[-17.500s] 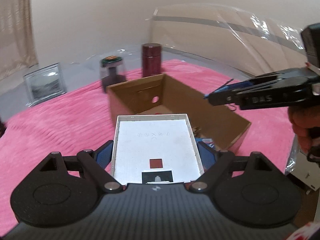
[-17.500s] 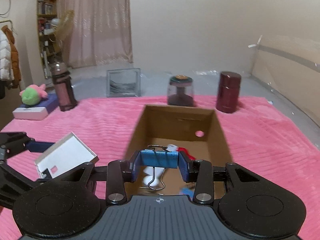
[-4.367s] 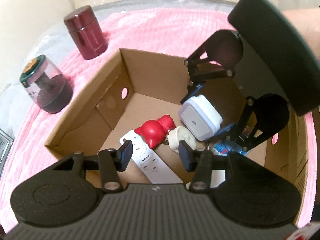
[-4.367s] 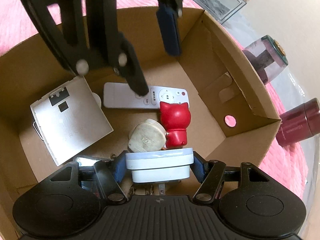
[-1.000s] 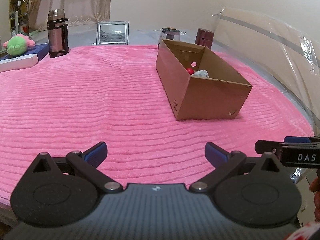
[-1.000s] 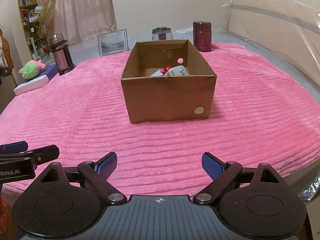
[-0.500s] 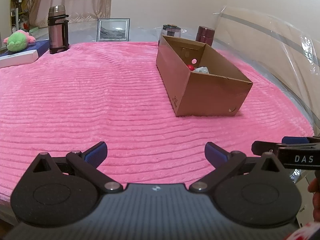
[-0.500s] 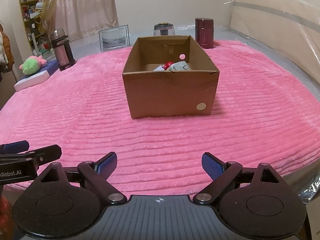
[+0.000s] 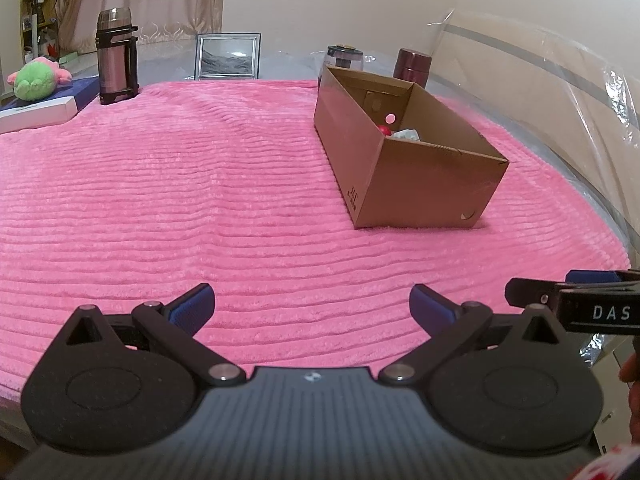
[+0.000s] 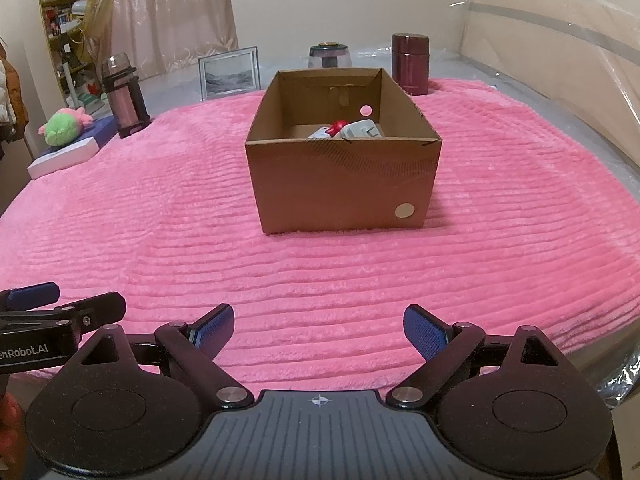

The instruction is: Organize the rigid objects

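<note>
A brown cardboard box (image 10: 344,184) stands on the pink blanket (image 10: 160,216), far ahead of both grippers. Inside it I make out a red toy (image 10: 338,125) and a white device (image 10: 360,130); the box's other contents are hidden by its near wall. From the left wrist view the box (image 9: 404,176) sits to the right, with the red toy (image 9: 385,129) just showing. My left gripper (image 9: 310,306) is open and empty over the blanket's near edge. My right gripper (image 10: 318,330) is likewise open and empty, beside the left one.
Along the back stand a steel flask (image 10: 124,96), a picture frame (image 10: 229,72), a glass jar (image 10: 330,55) and a maroon canister (image 10: 410,63). A green plush toy (image 10: 64,125) lies on a flat box (image 10: 68,154) at far left. Clear plastic sheeting (image 10: 560,48) lines the right side.
Both views have tilted slightly between the earlier frames and now, so the box sits a little lower in the picture. Both grippers stay open and empty.
</note>
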`<state>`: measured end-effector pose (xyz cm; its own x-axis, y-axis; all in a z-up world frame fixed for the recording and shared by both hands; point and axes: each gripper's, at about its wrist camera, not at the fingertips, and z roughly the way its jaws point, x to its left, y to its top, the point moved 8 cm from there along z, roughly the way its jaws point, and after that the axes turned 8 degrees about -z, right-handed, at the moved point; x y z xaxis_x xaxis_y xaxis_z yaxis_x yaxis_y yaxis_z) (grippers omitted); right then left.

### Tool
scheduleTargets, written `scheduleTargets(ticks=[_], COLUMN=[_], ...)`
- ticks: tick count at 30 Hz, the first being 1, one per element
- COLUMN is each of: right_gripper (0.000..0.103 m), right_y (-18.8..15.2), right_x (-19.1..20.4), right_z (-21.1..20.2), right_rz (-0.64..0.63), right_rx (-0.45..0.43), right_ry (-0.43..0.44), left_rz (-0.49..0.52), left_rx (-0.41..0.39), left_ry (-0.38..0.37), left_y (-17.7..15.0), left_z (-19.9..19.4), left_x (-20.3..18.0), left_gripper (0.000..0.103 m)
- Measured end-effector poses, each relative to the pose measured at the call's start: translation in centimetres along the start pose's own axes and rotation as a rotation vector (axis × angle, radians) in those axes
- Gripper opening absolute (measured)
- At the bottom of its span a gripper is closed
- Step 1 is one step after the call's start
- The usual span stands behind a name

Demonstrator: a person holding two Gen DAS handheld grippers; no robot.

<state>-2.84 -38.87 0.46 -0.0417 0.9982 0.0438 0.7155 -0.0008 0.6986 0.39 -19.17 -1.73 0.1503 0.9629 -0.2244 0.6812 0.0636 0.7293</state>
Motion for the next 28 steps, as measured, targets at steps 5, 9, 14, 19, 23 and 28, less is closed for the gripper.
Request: scheduleTargets(ticks=[5,9,14,19,23,28], right_gripper=[0.089,0.089,0.089,0.089,0.089,0.089], right_y=[0.00,-0.02,-0.03,-0.08,-0.18,-0.36], right_x=[0.04,0.06,0.06,0.12,0.12,0.17], right_z=[0.09,0.13,0.13,0.14,0.23,0.41], right_rz=[0.000,-0.002,-0.001,-0.002,-0.004,-0.006], right_rx=[0.001,0.002,0.002,0.003,0.004,0.006], right_ry=[0.000,0.000,-0.001,-0.001,-0.001,-0.001], left_rz=[-0.003,-0.003,-0.004,-0.005,-0.019,-0.018], left_rx=[0.003,0.002,0.002,0.003,0.001,-0.010], left_ry=[0.001,0.000,0.000,-0.003,-0.014,-0.018], left_y=[-0.07,-0.09,-0.09,-0.11,-0.08,-0.11], left_z=[0.26,0.28,0.27,0.41,0.53,0.40], left_x=[-0.08,-0.08,-0.05,-0.15,-0.11,0.01], left_gripper=[0.102,0.102,0.102,0.102,0.102,0.102])
